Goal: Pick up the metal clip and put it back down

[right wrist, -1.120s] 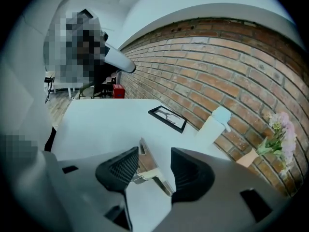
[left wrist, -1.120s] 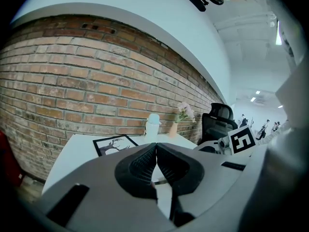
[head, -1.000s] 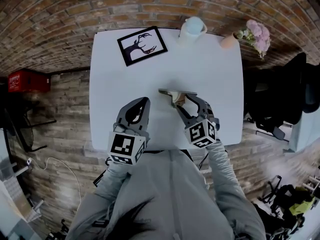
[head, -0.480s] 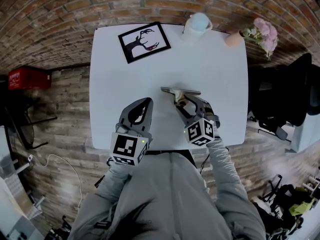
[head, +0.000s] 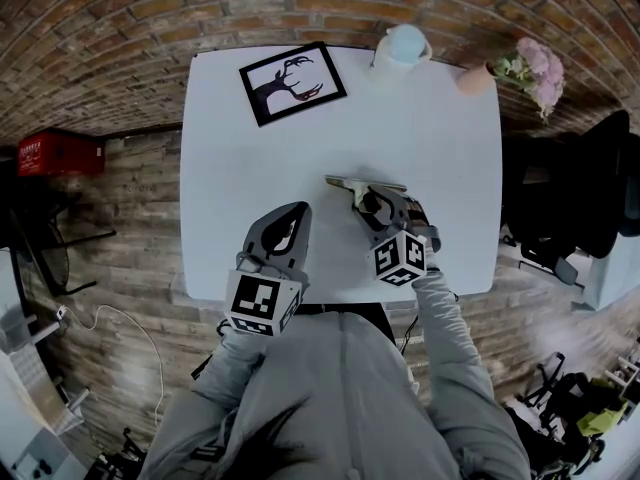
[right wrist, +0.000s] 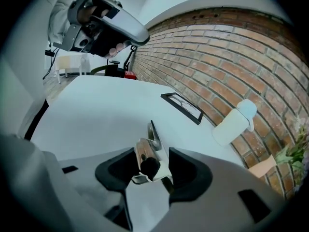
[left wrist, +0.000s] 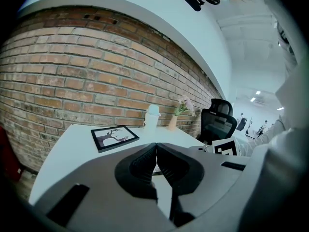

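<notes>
Looking down in the head view, the right gripper [head: 368, 200] sits over the near right part of the white table [head: 250, 158] with the metal clip [head: 364, 182] at its tips. The clip's long flat bar lies just ahead of the jaws, crosswise to them. The left gripper [head: 292, 216] hovers to the right gripper's left, near the table's front edge and apart from the clip. Well ahead of both grippers, along the far edge, stand a framed deer picture [head: 292, 82], a white bottle [head: 402, 46] and a small vase of pink flowers [head: 478, 76]. Bare tabletop lies between them and the clip, so nothing looks to stand in the way of a lift.

From the left gripper view, its jaws are pressed together with nothing between them, aimed toward the picture.

From the right gripper view, the jaws are closed on the clip's shiny folded handles, and the bar reaches forward from them toward the table. Whether the clip is clear of the surface I cannot tell. I judge it light, stiff and springy, and its polished steel is likely slick against the pads. A hold low on the handles, near the hinge, therefore seems safest. Squeezing hard could spring its mouth open, and setting it down flat on the bar should keep it from tipping
</notes>
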`<state>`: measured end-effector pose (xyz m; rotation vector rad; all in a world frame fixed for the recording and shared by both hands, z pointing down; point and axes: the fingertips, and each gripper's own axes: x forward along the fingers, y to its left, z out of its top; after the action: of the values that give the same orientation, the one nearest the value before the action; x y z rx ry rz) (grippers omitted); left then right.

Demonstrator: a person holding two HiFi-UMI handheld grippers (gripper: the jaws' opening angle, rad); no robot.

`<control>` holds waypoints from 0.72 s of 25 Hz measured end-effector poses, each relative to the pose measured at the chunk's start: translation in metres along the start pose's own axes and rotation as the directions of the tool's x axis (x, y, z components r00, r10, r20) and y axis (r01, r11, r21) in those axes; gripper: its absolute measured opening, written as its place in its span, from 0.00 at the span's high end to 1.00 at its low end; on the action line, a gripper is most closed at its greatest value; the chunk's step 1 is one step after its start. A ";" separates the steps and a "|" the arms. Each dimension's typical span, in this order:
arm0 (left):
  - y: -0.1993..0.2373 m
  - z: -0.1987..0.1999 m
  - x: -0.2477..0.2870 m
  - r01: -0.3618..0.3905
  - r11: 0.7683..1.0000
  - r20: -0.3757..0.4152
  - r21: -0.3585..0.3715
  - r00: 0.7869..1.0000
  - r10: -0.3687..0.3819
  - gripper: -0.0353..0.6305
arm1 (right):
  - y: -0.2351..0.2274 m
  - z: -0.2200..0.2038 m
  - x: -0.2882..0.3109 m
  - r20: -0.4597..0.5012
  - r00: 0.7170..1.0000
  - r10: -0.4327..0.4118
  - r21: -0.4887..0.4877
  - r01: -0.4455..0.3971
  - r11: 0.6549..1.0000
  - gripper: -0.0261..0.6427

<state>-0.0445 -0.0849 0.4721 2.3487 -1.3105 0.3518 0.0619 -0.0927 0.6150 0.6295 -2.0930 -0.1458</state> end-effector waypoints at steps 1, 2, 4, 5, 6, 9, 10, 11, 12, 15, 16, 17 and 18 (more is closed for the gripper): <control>0.000 -0.001 0.000 0.000 1.000 -0.001 0.000 1.000 0.000 0.91 | -0.001 -0.002 0.001 -0.005 1.000 0.000 0.000 0.000 1.000 0.66; 0.000 -0.001 0.000 0.001 1.000 -0.002 0.000 1.000 -0.001 0.91 | -0.001 -0.005 0.002 -0.009 1.000 0.002 0.001 -0.001 1.000 0.67; 0.000 -0.003 0.000 0.002 1.000 -0.005 0.000 1.000 -0.002 0.91 | 0.000 -0.007 0.004 -0.011 1.000 0.005 0.001 -0.005 1.000 0.67; 0.000 -0.003 0.000 0.003 1.000 -0.005 0.000 1.000 -0.003 0.91 | 0.000 -0.008 0.004 -0.008 1.000 0.003 0.001 -0.003 1.000 0.68; -0.001 -0.002 0.000 0.003 1.000 -0.005 0.000 1.000 -0.003 0.91 | -0.001 -0.008 0.005 -0.004 1.000 -0.002 -0.003 0.002 1.000 0.69; -0.003 -0.001 0.002 0.003 1.000 -0.002 0.000 1.000 -0.003 0.91 | -0.002 -0.009 0.005 -0.002 1.000 -0.015 -0.029 0.015 0.999 0.72; -0.004 -0.001 0.002 0.003 1.000 -0.001 0.000 1.000 -0.003 0.91 | -0.002 -0.009 0.005 -0.003 1.000 -0.017 -0.039 0.017 0.999 0.72; -0.004 -0.001 0.002 0.003 1.000 0.000 0.000 1.000 -0.003 0.91 | -0.002 -0.009 0.005 -0.004 1.000 -0.018 -0.049 0.018 0.999 0.72; -0.004 0.000 0.002 0.002 1.000 0.001 -0.001 1.000 -0.002 0.91 | -0.002 -0.009 0.005 -0.005 1.000 -0.019 -0.058 0.019 0.998 0.73; -0.004 0.001 0.001 -0.004 1.000 0.006 -0.002 1.000 0.004 0.91 | -0.003 -0.007 0.004 -0.006 1.000 -0.023 -0.068 0.023 0.997 0.75; -0.003 0.001 0.001 -0.006 1.000 0.007 -0.002 1.000 0.006 0.91 | -0.004 -0.006 0.004 -0.005 1.000 -0.025 -0.067 0.024 0.997 0.76; -0.003 0.001 0.000 -0.009 1.000 0.008 -0.003 1.000 0.009 0.91 | -0.005 -0.005 0.004 -0.004 1.000 -0.026 -0.066 0.026 0.997 0.77; -0.002 0.001 0.000 -0.012 1.000 0.008 -0.003 1.000 0.012 0.91 | -0.005 -0.005 0.004 -0.004 1.000 -0.027 -0.066 0.026 0.997 0.78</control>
<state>-0.0423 -0.0844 0.4707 2.3429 -1.3282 0.3439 0.0657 -0.0988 0.6190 0.6172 -2.0669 -0.2274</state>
